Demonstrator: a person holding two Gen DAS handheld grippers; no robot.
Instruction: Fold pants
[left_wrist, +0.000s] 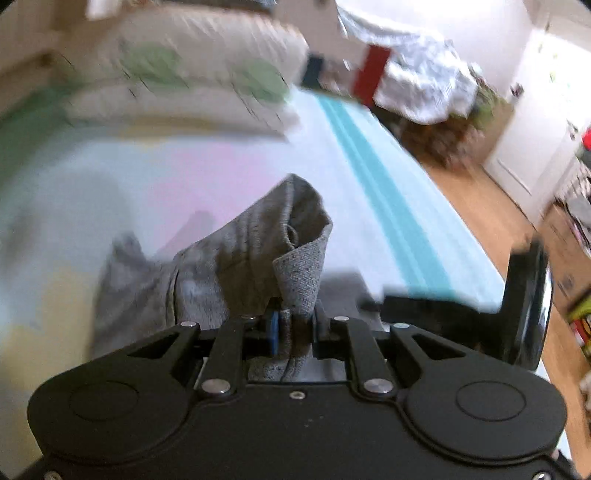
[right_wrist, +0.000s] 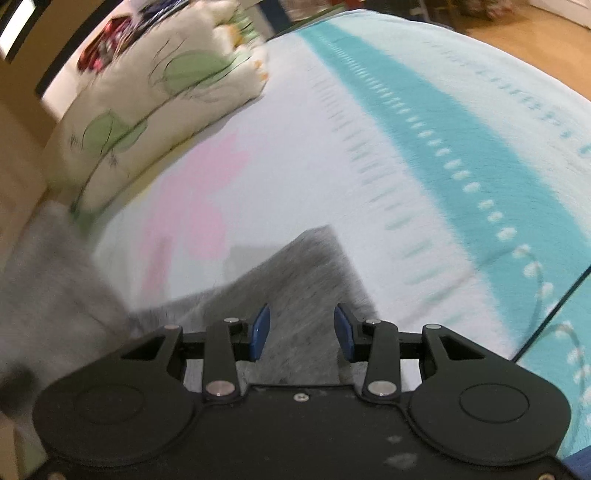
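Grey pants (left_wrist: 229, 258) lie on a bed. My left gripper (left_wrist: 293, 325) is shut on a bunched fold of the grey fabric, which stands up in front of the fingers. In the right wrist view a flat grey corner of the pants (right_wrist: 295, 269) lies on the blanket under my right gripper (right_wrist: 301, 332). The right gripper is open, with its blue pads (right_wrist: 260, 332) apart on either side of the fabric. More grey fabric spreads to the left (right_wrist: 55, 277). Both views are blurred by motion.
The bed has a white blanket (right_wrist: 288, 147) with teal stripes and pink patches. Stacked white pillows with green leaf prints (right_wrist: 155, 99) stand at the head. Wooden floor, a heap of laundry (left_wrist: 424, 81) and white cupboards lie to the right of the bed.
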